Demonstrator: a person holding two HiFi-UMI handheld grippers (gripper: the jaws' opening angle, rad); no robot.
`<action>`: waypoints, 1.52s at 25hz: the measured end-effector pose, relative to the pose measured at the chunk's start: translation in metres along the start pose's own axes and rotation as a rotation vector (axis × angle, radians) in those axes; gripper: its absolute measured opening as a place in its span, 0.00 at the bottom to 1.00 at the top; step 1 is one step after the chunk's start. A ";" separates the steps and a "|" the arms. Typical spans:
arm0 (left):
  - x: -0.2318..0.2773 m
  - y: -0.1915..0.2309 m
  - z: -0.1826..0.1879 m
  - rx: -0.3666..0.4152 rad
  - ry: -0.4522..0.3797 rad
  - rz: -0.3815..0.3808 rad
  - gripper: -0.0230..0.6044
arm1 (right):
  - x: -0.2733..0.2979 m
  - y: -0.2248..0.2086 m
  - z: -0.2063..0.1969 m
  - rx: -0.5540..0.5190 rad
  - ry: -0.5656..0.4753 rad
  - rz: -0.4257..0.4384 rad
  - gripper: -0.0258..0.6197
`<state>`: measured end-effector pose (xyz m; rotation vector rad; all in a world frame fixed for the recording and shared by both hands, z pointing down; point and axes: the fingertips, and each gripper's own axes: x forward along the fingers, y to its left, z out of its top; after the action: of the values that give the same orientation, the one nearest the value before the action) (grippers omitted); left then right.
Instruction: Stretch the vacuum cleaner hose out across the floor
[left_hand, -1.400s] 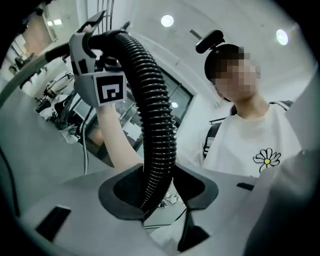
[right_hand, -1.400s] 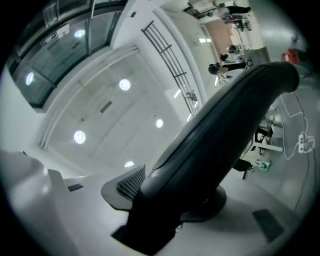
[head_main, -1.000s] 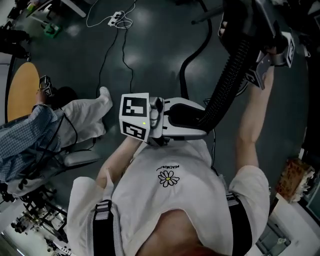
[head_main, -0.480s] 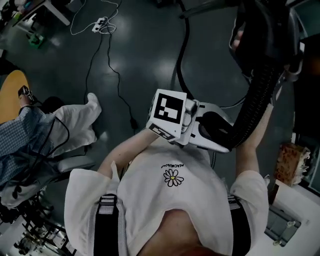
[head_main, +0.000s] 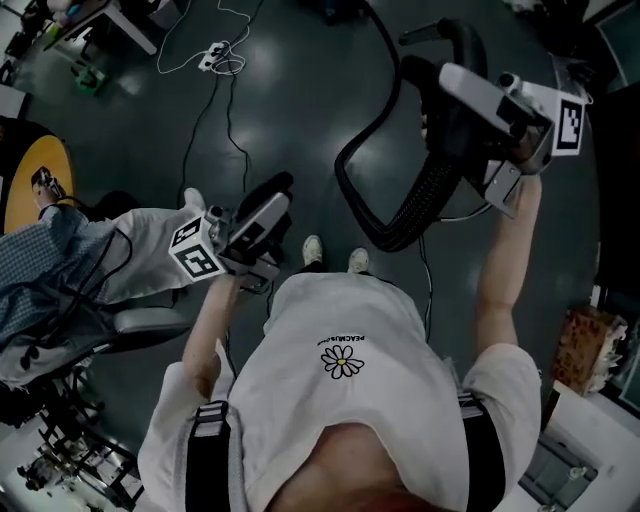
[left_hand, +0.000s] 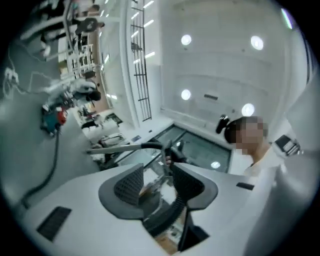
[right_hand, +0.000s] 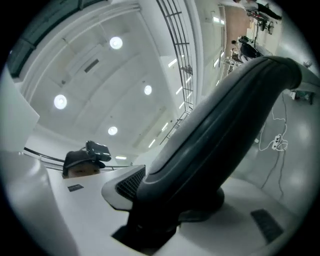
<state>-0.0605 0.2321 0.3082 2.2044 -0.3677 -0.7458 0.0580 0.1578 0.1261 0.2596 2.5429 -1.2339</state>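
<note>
The black vacuum hose hangs from its curved handle, dips in a loop before my feet and runs away up the floor. My right gripper is raised at the upper right, shut on that handle. In the right gripper view the handle fills the gap of the right gripper. My left gripper is out to the left, apart from the hose and open. In the left gripper view nothing lies between the pads of the left gripper; the ribbed hose shows beyond the gap.
A seated person in white trousers is close on the left. A power strip with a white lead and a black cable lie on the dark floor. A yellow round table stands far left, a brown box at the right.
My left gripper has swung away to the left, off the hose it was at before. The right gripper has moved left with the handle, and the hose now hangs in a loop.
</note>
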 end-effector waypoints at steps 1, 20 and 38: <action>0.000 0.019 0.007 0.047 0.025 0.082 0.31 | 0.000 -0.007 -0.007 -0.007 0.026 -0.022 0.38; 0.183 0.119 -0.013 -0.674 0.434 -0.124 0.54 | 0.005 -0.085 -0.241 -0.203 0.565 -0.241 0.38; 0.178 0.025 -0.036 -0.214 0.567 -0.324 0.52 | -0.068 -0.077 -0.284 -0.400 0.177 -0.214 0.39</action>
<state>0.1012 0.1516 0.2755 2.1761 0.3434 -0.2754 0.0455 0.3325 0.3717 0.0048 2.9622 -0.7641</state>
